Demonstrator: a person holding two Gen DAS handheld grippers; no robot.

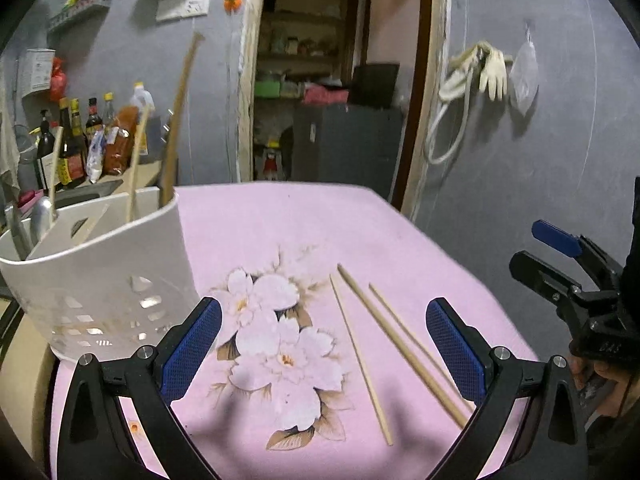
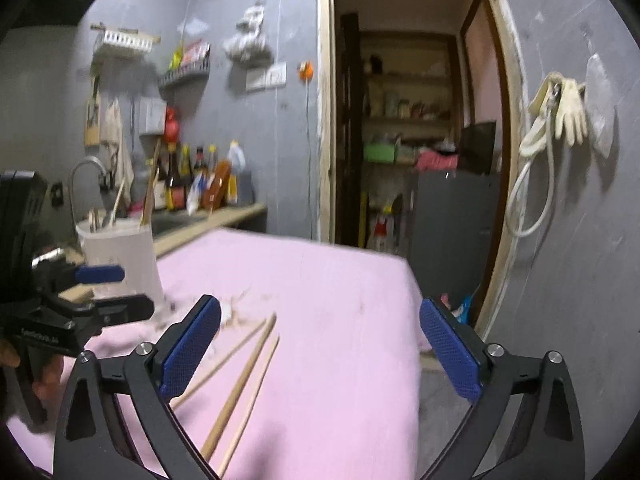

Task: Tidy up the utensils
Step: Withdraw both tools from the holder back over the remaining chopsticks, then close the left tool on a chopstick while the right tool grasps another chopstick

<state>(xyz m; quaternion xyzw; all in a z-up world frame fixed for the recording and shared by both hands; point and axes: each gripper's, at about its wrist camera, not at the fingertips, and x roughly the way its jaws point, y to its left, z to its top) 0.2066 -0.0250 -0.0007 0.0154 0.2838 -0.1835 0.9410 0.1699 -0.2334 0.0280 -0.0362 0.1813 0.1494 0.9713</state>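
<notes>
Several utensils already stand in the white holder [image 1: 100,264] at frame left; three chopsticks [image 1: 396,344] remain on the pink tabletop [image 1: 280,224]. Left gripper [image 1: 324,348] and right gripper [image 2: 320,352] fingers are spread, empty.

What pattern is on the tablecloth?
Pink tablecloth with pale flowers and brown leaves, clearest from the left wrist.

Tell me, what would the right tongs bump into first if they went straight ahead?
Probably the pink tablecloth, just right of the three wooden chopsticks. The open right tongs seem tilted slightly down toward it, though depth is hard to judge.
</notes>
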